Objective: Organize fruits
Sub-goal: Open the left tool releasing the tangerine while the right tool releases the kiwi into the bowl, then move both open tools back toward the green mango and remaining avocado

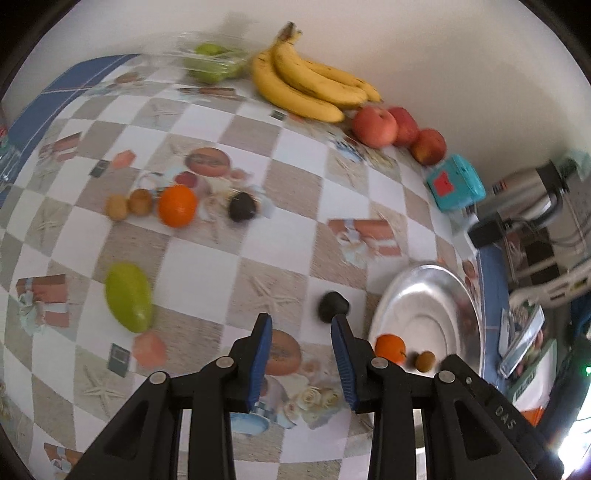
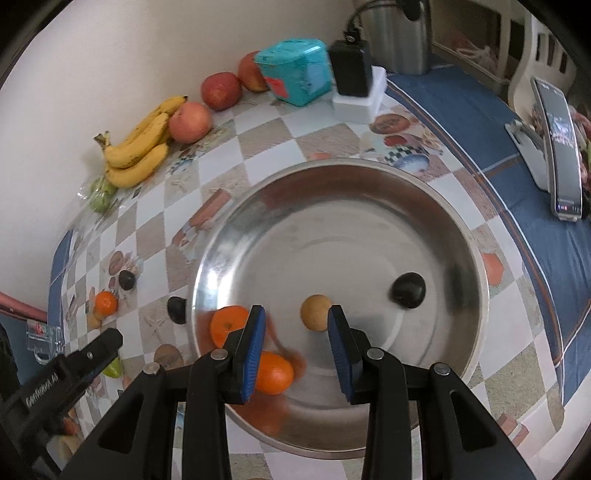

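A steel bowl point(image 2: 476, 295) holds two oranges point(image 2: 275, 373), a small brown fruit point(image 2: 315, 312) and a dark fruit point(image 2: 408, 290). My right gripper point(image 2: 297, 332) hovers open and empty above the bowl. My left gripper point(image 1: 301, 336) is open and empty over the tablecloth, just short of a dark avocado point(image 1: 331, 305) beside the bowl point(image 1: 436, 291). Farther off lie another dark fruit point(image 1: 242, 208), an orange point(image 1: 177, 205), two kiwis point(image 1: 129, 204) and a green mango point(image 1: 129, 297).
Bananas point(image 1: 303, 85), three apples point(image 1: 399, 133) and a clear box of green fruit point(image 1: 212, 61) line the wall. A teal box point(image 1: 455, 182), a charger on a white block point(image 2: 354, 85), a metal flask point(image 2: 400, 33) and a phone on a stand point(image 2: 559, 144) stand at the right.
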Demonstrator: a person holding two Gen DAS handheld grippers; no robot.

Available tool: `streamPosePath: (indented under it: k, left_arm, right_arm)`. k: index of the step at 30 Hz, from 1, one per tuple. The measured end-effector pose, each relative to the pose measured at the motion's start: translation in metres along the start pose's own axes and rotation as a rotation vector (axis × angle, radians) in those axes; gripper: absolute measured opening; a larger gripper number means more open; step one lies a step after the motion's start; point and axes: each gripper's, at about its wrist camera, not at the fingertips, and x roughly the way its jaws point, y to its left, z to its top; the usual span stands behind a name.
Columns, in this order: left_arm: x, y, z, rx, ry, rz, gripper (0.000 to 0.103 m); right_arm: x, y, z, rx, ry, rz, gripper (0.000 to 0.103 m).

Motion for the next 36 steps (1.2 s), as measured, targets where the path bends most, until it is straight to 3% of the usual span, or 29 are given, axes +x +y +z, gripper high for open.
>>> streamPosePath:
  k: [5,6,8,9,10,11,12,14,15,21,23,36]
  left_arm:
    - [-0.002,0.009,0.001,-0.027,-0.007,0.002,0.04]
    - [-0.002,0.009,0.001,-0.03,-0.007,0.005,0.045]
    - [-0.002,0.01,0.001,-0.032,-0.007,0.018,0.07]
    - [-0.002,0.01,0.001,-0.032,-0.008,0.026,0.073]
    - [-0.002,0.01,0.001,-0.033,-0.008,0.034,0.074]
    - [-0.001,0.011,0.001,-0.035,-0.007,0.042,0.075]
    - [0.0,0.012,0.0,-0.039,-0.004,0.051,0.077]
    - [0.004,0.015,0.0,-0.052,0.004,0.073,0.098]
    - [0.005,0.017,0.0,-0.057,0.004,0.086,0.102]
    - [0.005,0.022,0.001,-0.062,-0.014,0.125,0.103]
    - [0.005,0.022,0.001,-0.058,-0.017,0.139,0.103]
    - [0.0,0.023,0.003,-0.031,-0.039,0.181,0.103]
  right_arm:
    - [0.0,0.008,-0.002,-0.032,0.001,-0.002,0.036]
    - [0.001,0.008,-0.002,-0.036,0.003,-0.004,0.036]
    - [0.002,0.009,-0.003,-0.046,0.007,-0.01,0.038]
    - [0.003,0.01,-0.003,-0.048,0.008,-0.012,0.043]
    - [0.003,0.01,-0.003,-0.051,0.008,-0.017,0.057]
    - [0.004,0.011,-0.003,-0.055,0.007,-0.021,0.064]
    - [0.003,0.011,-0.003,-0.06,0.003,-0.022,0.064]
    - [0.003,0.013,-0.003,-0.072,0.0,-0.024,0.066]
    - [0.003,0.014,-0.004,-0.079,-0.002,-0.025,0.067]
    - [0.005,0.02,-0.005,-0.119,-0.013,-0.047,0.073]
    - [0.005,0.021,-0.005,-0.124,-0.02,-0.046,0.093]
    - [0.0,0.027,-0.004,-0.151,-0.079,-0.023,0.094]
